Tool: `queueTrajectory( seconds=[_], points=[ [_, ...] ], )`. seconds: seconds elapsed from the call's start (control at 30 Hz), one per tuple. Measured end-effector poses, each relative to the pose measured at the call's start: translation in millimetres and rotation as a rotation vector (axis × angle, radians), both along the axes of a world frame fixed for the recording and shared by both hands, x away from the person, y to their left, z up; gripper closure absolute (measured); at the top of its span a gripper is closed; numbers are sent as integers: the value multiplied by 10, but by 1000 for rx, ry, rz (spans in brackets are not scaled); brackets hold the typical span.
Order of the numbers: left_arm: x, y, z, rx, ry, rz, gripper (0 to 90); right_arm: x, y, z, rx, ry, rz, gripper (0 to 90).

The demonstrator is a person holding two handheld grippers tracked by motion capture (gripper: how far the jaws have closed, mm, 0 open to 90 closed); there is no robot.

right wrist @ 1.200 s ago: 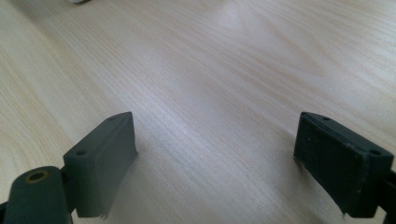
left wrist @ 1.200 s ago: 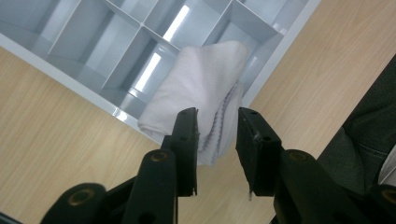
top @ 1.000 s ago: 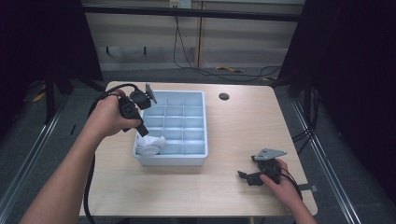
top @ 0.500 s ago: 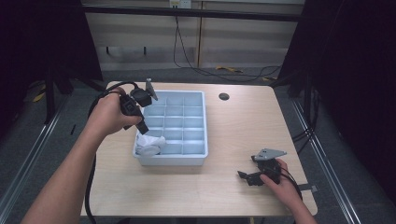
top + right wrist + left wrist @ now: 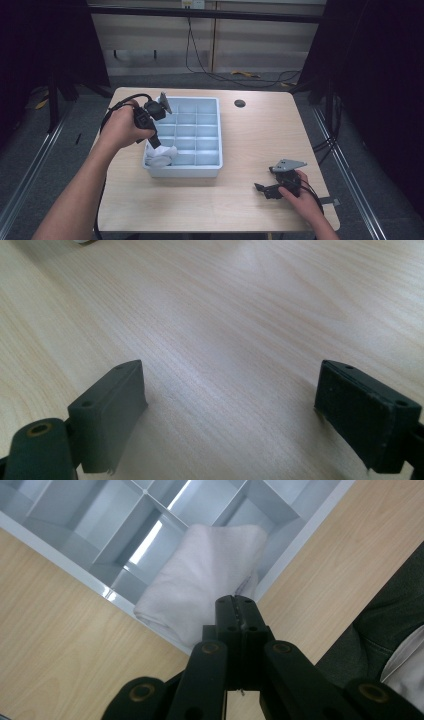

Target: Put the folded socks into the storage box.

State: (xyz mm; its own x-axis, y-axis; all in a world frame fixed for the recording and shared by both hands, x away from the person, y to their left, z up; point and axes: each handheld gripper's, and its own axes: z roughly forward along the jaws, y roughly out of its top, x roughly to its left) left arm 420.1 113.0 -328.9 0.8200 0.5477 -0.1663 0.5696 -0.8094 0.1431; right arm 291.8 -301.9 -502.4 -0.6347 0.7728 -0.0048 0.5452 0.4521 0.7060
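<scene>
A folded white cloth [image 5: 162,155] lies in the near left corner of a pale blue divided tray [image 5: 205,170]; in the left gripper view the cloth [image 5: 200,580] drapes over the tray's dividers [image 5: 150,535]. My left gripper [image 5: 156,144] hangs just above the cloth and points down at it. Its jaws are pressed together [image 5: 235,602] with nothing seen between them. My right gripper [image 5: 262,189] rests low on the table at the near right, far from the tray. It stands open [image 5: 230,390] over bare wood.
The tray sits at the table's middle left. A dark round grommet [image 5: 239,103] is set in the tabletop behind the tray's right side. Cables trail from both grippers. Dark floor and rails surround the table.
My left hand has shifted slightly right and farther back above the tray's left edge. The cloth stays in its corner. The right gripper has not moved.
</scene>
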Motion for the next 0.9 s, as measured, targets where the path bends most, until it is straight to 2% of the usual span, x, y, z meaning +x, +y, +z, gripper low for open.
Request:
queueTrajectory(
  seconds=[0.23, 0.57, 0.77, 0.9],
  points=[
    [29, -16, -151, 13, 1, 2, 900, 0, 0, 0, 0, 0, 0, 120],
    [57, -29, -274, 18, 8, 2, 900, -1, 0, 1, 0, 2, -1, 120],
    [65, -38, -392, 51, 17, 1, 900, -1, 0, 0, 0, 1, 0, 120],
    [68, -32, -441, 55, 25, -9, 900, -1, 0, 1, 0, 2, -1, 120]
  ],
)
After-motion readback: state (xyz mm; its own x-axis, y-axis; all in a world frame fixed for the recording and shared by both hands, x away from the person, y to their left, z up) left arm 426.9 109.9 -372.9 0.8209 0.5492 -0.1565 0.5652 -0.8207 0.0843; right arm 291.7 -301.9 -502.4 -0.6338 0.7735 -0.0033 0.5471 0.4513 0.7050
